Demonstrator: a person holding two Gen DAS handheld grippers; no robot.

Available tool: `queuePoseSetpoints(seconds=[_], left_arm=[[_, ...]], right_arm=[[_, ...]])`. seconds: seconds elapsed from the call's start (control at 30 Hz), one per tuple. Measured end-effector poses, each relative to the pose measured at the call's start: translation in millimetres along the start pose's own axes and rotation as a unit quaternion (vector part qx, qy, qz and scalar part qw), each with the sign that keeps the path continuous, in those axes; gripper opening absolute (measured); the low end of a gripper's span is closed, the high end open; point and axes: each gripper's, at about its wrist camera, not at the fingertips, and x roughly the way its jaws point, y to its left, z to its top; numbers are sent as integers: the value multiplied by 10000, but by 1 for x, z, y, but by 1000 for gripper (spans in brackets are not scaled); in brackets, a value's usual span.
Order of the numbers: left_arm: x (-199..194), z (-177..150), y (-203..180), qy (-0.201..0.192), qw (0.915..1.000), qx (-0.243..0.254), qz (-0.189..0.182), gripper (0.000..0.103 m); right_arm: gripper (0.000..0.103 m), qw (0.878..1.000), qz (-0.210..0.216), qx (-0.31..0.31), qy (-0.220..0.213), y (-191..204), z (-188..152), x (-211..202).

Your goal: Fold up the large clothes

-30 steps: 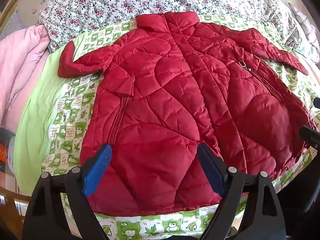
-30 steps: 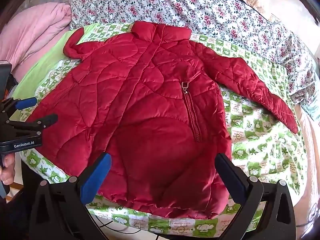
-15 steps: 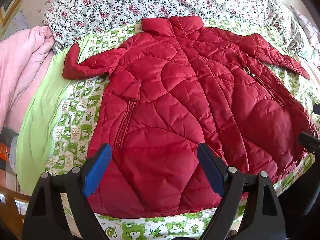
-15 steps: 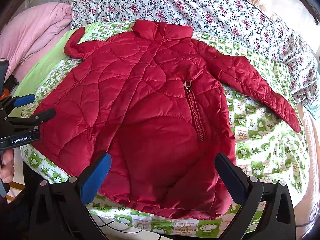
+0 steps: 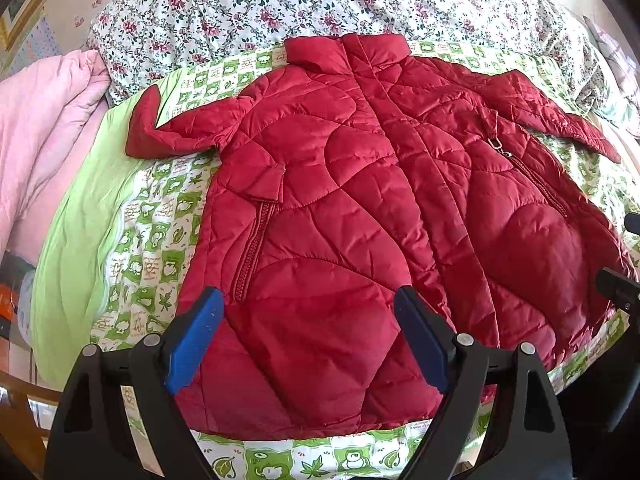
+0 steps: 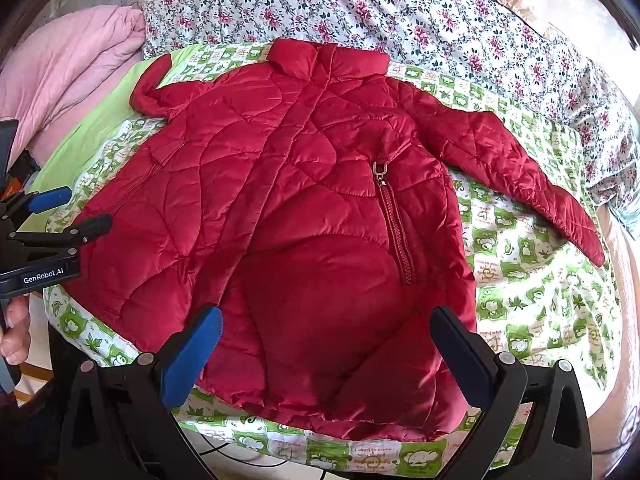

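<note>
A red quilted jacket (image 5: pixel 360 220) lies flat and face up on the bed, collar at the far side, both sleeves spread outwards. Its left sleeve cuff (image 5: pixel 144 128) curls up, and its right sleeve (image 6: pixel 532 184) runs out over the blanket. My left gripper (image 5: pixel 308 296) hovers open above the hem on the left half, nothing between its blue pads. My right gripper (image 6: pixel 326 314) hovers open over the right half near the pocket zip (image 6: pixel 394 224), also empty. The left gripper (image 6: pixel 60 216) shows at the right wrist view's left edge.
A green-and-white patterned blanket (image 6: pixel 532 288) lies under the jacket. A floral quilt (image 5: pixel 280 4) lies behind the collar, with a pink duvet (image 5: pixel 44 128) and a light green sheet (image 5: pixel 76 240) at the left. A person's hand (image 6: pixel 16 336) holds the left gripper.
Both views have shifted only a little. The jacket lies as before and both grippers stay open.
</note>
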Motion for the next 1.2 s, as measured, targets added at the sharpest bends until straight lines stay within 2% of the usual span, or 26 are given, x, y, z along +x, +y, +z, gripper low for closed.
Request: queuePoseSetpoints(seconds=[0.2,0.37,1.0,1.2], left_arm=[[1,0,0,61,10000,14,-1,88],[3,1,1,77,10000,2,-6,88],[22,13,2,288,9993,-139,-171,88],[30,19,3,313,9986,-232,-353,88]], right_arm=[[103,9999,82,46,129,0,3,2],[103,10000,46,-3,-48,0,5,2],[103,9995,174,262,23,-17,16,16],[103,9987,284,401,102,-24,18,23]])
